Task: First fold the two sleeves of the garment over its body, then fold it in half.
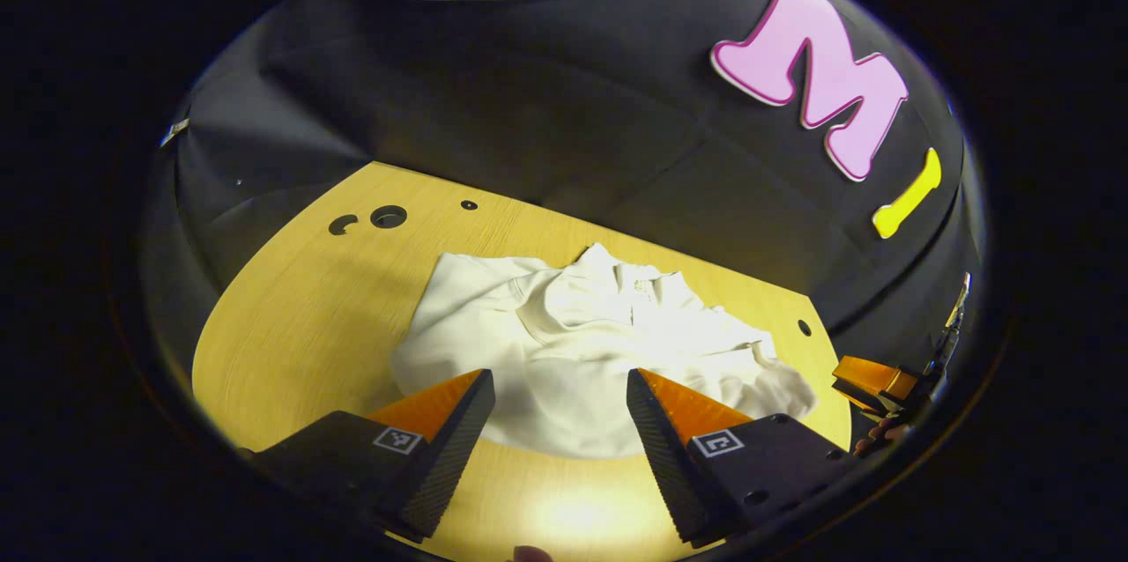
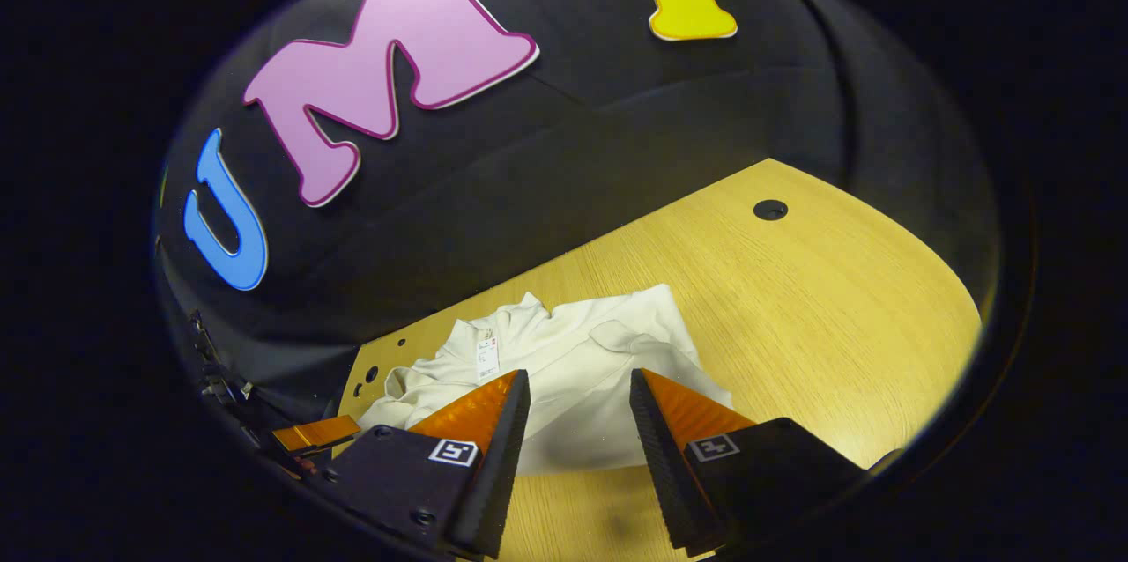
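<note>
The white garment (image 1: 582,342) lies rumpled on the wooden worktop (image 1: 300,306). The left hand-held gripper (image 1: 560,434) hovers just before its near edge, fingers spread, grasping nothing. The right hand-held gripper (image 2: 577,439) likewise, released, above the garment's near hem.

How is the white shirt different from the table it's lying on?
The shirt is white; the table is yellowish wood. The shirt is soft and rumpled, with creases and bunched folds, while the table is flat and smooth. The table has small round holes; the shirt has a tag near its collar. Both sit ahead of the two open grippers.
</note>
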### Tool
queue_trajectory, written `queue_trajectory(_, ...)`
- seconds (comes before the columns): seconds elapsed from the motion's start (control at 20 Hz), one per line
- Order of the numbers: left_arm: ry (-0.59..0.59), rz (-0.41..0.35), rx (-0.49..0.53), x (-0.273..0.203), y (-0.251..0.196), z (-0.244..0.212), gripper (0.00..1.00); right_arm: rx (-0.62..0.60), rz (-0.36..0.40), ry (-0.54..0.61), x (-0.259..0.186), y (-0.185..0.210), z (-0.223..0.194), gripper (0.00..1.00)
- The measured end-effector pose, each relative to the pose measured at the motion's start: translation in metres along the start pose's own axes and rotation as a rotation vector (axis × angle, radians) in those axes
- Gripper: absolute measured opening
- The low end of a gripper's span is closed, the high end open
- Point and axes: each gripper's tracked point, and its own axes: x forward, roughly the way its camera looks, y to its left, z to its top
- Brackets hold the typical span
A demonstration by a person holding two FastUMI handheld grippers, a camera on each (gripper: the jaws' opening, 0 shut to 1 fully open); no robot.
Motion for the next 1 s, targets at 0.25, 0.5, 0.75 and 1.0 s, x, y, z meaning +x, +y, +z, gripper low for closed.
queue_trajectory(0.25, -0.026, -0.048, 0.049, -0.055, -0.019, -0.013, 0.95, -0.034, 0.039, -0.011, -0.058, 0.011, -0.005, 0.72)
queue_trajectory(0.5, -0.023, -0.088, 0.106, -0.102, -0.035, -0.035, 0.95, -0.047, 0.082, -0.003, -0.108, 0.019, -0.025, 0.74)
queue_trajectory(0.75, 0.007, -0.09, 0.139, -0.142, -0.041, -0.075, 0.95, -0.065, 0.139, 0.018, -0.143, 0.029, -0.044, 0.83)
queue_trajectory(1.0, 0.027, -0.094, 0.136, -0.168, -0.039, -0.105, 0.95, -0.042, 0.171, 0.066, -0.164, 0.04, -0.067, 0.91)
